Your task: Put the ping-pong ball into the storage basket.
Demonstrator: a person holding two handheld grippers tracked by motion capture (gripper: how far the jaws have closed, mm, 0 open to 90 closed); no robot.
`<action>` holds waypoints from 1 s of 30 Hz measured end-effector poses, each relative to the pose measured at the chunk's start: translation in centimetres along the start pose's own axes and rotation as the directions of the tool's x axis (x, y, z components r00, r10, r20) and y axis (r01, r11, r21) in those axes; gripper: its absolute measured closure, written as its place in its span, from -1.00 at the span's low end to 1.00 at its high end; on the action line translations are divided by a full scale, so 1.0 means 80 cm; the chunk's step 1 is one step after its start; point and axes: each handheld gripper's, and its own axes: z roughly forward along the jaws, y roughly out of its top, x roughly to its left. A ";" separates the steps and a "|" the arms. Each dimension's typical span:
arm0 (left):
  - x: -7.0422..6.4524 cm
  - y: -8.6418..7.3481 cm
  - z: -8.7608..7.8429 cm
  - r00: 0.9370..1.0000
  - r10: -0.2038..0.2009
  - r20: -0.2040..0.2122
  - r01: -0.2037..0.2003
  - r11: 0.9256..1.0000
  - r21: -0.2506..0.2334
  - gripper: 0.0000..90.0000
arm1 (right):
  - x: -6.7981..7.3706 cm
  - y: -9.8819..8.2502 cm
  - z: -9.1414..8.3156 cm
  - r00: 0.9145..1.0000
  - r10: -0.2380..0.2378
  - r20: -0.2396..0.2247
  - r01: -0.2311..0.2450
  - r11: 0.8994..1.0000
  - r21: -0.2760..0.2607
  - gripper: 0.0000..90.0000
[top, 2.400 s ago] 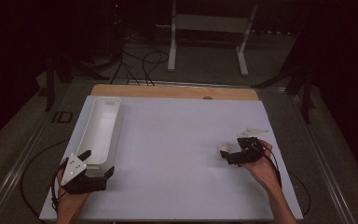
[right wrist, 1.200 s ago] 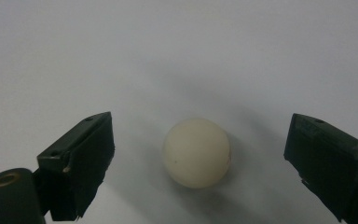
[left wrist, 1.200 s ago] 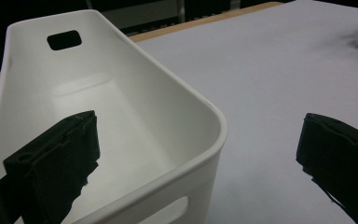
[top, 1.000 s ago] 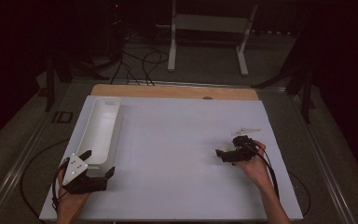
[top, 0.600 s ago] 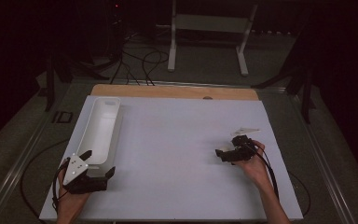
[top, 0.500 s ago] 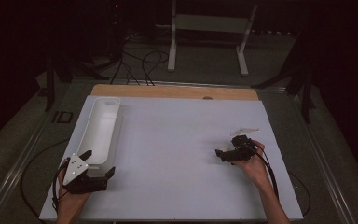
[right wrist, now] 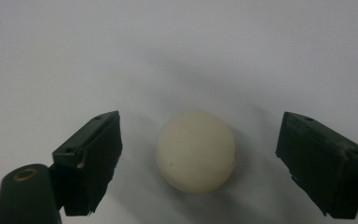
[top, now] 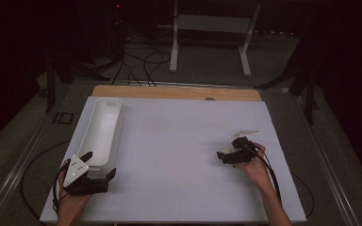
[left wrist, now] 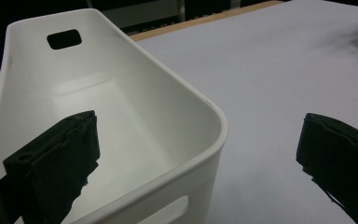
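Right gripper [right wrist: 198, 158], jaws just closing yet clear of both sides, brackets cream ball [right wrist: 196, 151].

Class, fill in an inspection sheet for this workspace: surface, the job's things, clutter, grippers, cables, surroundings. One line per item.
Surface: white mat on a wooden table, bare in the middle.
Job's things: cream ball lying on the mat; long white bin at the left, nothing seen inside.
Clutter: nothing seen.
Grippers: right gripper open, jaws either side of the ball without touching it, and they have just been closing; left gripper open, one jaw inside the bin's near end, one outside.
Cables: a black cable trails from the right gripper; more lie on the floor beyond the table.
Surroundings: dark room, white stand behind the table.
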 end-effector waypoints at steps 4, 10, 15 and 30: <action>0.000 0.000 0.000 1.000 0.000 -0.001 0.000 1.000 0.000 -1.00 | 0.001 0.000 0.001 1.000 -0.005 0.009 0.005 1.000 0.012 -0.61; 0.000 0.000 0.000 1.000 0.000 -0.002 0.000 1.000 0.000 -1.00 | 0.005 -0.001 0.002 1.000 -0.022 0.015 0.022 0.999 0.033 -0.48; 0.000 0.000 0.000 1.000 0.000 -0.002 0.000 1.000 0.000 -1.00 | 0.004 -0.001 0.003 0.999 -0.025 0.024 0.024 0.999 0.044 -0.40; 0.001 0.000 -0.001 1.000 0.000 -0.004 0.000 1.000 0.000 -1.00 | 0.009 -0.001 0.002 0.997 -0.066 0.043 0.063 0.996 0.070 0.11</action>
